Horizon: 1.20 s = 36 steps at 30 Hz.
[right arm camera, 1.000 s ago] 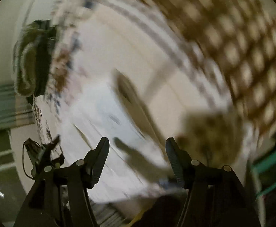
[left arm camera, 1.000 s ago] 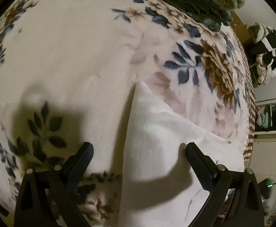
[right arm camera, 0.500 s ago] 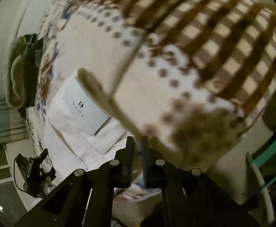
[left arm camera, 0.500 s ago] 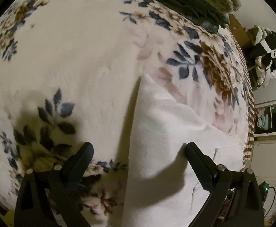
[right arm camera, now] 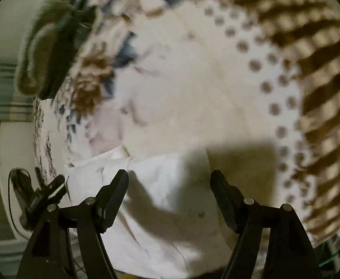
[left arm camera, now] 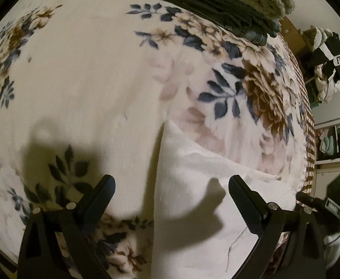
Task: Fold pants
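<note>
The white pants lie folded on a floral blanket; their left edge runs up to a corner ahead of my left gripper. That gripper is open and empty, hovering over the pants' edge. In the right wrist view the pants lie below my right gripper, which is open and empty just above them. The view is blurred by motion. The left gripper's body shows at the lower left there.
A stack of folded dark and green clothes sits at the far edge of the bed, also in the right view. A checked brown blanket covers the right side. Hanging clothes and shelves stand beyond the bed.
My right gripper opened from shut and swung over the pants. My left gripper stayed open and shifted slightly over the pants' edge.
</note>
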Available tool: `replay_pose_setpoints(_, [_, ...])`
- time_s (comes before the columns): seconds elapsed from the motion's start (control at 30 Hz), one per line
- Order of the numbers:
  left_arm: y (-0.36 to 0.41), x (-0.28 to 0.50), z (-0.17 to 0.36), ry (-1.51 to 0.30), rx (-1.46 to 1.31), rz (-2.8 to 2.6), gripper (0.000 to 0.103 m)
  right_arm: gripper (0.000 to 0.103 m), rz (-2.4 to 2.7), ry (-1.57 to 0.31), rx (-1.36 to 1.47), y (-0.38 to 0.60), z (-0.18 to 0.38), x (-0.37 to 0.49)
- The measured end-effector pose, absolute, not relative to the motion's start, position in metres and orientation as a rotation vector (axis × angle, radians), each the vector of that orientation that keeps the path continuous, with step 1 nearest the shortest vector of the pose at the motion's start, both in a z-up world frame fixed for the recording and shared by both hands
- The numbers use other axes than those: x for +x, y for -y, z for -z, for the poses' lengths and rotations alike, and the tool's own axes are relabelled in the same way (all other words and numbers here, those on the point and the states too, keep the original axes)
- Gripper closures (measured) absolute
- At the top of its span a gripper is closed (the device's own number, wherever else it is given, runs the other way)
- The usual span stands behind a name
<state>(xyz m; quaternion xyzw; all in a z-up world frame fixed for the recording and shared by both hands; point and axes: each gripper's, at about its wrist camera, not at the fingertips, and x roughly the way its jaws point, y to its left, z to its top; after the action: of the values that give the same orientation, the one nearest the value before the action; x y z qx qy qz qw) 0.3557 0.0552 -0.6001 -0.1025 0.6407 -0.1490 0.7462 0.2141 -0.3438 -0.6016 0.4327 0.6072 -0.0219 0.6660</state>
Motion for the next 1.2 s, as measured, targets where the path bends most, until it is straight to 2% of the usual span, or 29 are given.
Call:
replay_pose_setpoints(0.03, [-0.056, 0.356, 0.601, -1.405, -0.220, 0.329, 0.004, 0.034, 0.039, -1.363, 1.017, 0.346, 0.604, 0.213])
replay_pose_setpoints(0.07, [-0.057, 0.356, 0.602, -1.408, -0.220, 0.333, 0.004, 0.062, 0.012, -1.337, 1.078, 0.349, 0.602, 0.210])
replay_pose_setpoints(0.1, [-0.059, 0.356, 0.603, -1.412, -0.219, 0.334, 0.004, 0.081, 0.013, -1.321, 1.085, 0.349, 0.599, 0.208])
replay_pose_setpoints(0.2, [-0.065, 0.352, 0.608, -1.423, -0.230, 0.332, 0.003, 0.090, 0.082, -1.237, 0.973, 0.347, 0.568, 0.201])
replay_pose_setpoints(0.3, [-0.074, 0.348, 0.612, -1.433, -0.247, 0.325, 0.003, 0.093, 0.179, -1.178, 0.884, 0.357, 0.554, 0.195])
replay_pose_setpoints(0.43, [-0.082, 0.335, 0.605, -1.433, -0.267, 0.329, 0.004, 0.089, 0.187, -1.276, 0.876, 0.355, 0.577, 0.198])
replay_pose_setpoints(0.47, [-0.083, 0.330, 0.602, -1.431, -0.262, 0.329, 0.004, 0.081, 0.185, -1.288, 0.880, 0.354, 0.576, 0.194])
replay_pose_setpoints(0.5, [-0.086, 0.322, 0.599, -1.431, -0.261, 0.332, 0.004, 0.062, 0.184, -1.285, 0.897, 0.353, 0.573, 0.190])
replay_pose_setpoints(0.57, [-0.090, 0.304, 0.598, -1.449, -0.269, 0.337, 0.004, 0.040, 0.177, -1.258, 0.955, 0.350, 0.560, 0.167])
replay_pose_setpoints(0.73, [-0.085, 0.253, 0.613, -1.523, -0.235, 0.343, 0.004, 0.040, 0.200, -1.291, 1.077, 0.314, 0.553, 0.098])
replay_pose_setpoints(0.93, [-0.081, 0.213, 0.634, -1.543, -0.233, 0.372, 0.003, 0.040, 0.166, -1.366, 1.303, 0.258, 0.617, 0.071])
replay_pose_setpoints(1.07, [-0.084, 0.211, 0.638, -1.535, -0.207, 0.397, 0.002, 0.048, 0.183, -1.388, 1.187, 0.246, 0.635, 0.077])
replay_pose_setpoints(1.2, [-0.084, 0.210, 0.635, -1.535, -0.190, 0.435, 0.002, 0.045, 0.145, -1.350, 1.199, 0.248, 0.635, 0.067])
